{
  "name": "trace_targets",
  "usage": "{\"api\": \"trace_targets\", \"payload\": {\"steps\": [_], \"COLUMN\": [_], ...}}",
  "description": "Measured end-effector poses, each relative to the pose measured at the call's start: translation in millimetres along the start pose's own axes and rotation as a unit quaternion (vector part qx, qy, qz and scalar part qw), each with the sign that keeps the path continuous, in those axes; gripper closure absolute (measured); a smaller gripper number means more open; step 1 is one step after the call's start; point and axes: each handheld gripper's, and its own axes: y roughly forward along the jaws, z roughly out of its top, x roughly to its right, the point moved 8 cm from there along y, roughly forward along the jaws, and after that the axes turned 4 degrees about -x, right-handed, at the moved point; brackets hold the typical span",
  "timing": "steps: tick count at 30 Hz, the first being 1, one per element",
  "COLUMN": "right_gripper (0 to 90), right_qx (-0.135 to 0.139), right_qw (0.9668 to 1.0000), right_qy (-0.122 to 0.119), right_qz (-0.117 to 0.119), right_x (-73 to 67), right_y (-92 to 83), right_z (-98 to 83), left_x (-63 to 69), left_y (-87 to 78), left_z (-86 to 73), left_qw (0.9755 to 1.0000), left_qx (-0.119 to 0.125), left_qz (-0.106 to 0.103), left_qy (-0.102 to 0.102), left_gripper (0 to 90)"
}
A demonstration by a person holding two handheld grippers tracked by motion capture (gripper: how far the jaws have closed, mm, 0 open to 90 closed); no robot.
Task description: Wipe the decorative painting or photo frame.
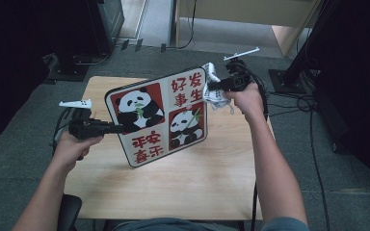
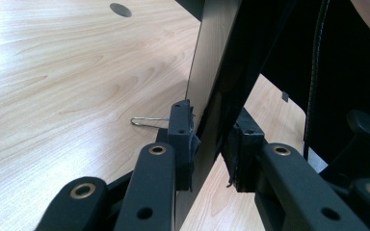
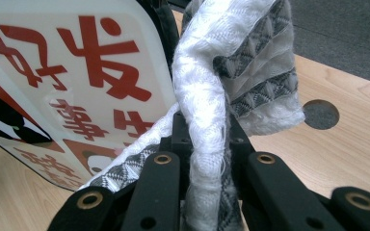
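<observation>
Here's the board (image 1: 156,115), a rounded square held tilted above the table (image 1: 173,187), its lower corner close to the wood. Its glossy white face carries four panels: two pandas on red, two blocks of red characters. The left gripper (image 1: 118,128) has it by the left edge, and in the left gripper view the jaws are nearly together with the board's thin edge (image 2: 212,72) pinched between the pads (image 2: 183,139), dark back to one side. A wire clip (image 2: 147,121) lies on the table just past the left pad.

Over on the right, the right gripper (image 1: 212,89) is clamped tight on a cloth (image 1: 215,94), white with grey patterned bands. In the right gripper view the cloth (image 3: 207,96) bunches up between the jaws and spills over the top, pressed against the board's upper right edge (image 3: 101,77), beside the red characters.
</observation>
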Motion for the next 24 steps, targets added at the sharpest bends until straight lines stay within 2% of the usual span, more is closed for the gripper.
{"api": "trace_targets", "payload": {"steps": [7,24], "right_gripper": [81.8,81.8], "right_qx": [-0.005,-0.014], "right_qw": [1.0000,0.9999], "right_qy": [-0.004,0.006], "right_qz": [0.000,0.005], "right_x": [0.9,4.6], "right_y": [3.9,15.7], "right_z": [-8.6,-29.1], "left_x": [-0.1,-0.3], "left_y": [-0.2,0.1], "left_z": [-0.1,-0.4], "left_qw": [1.0000,1.0000], "left_qx": [0.001,0.001], "left_qz": [-0.001,-0.001], "left_qy": [0.001,0.000], "left_gripper": [75.3,75.2]}}
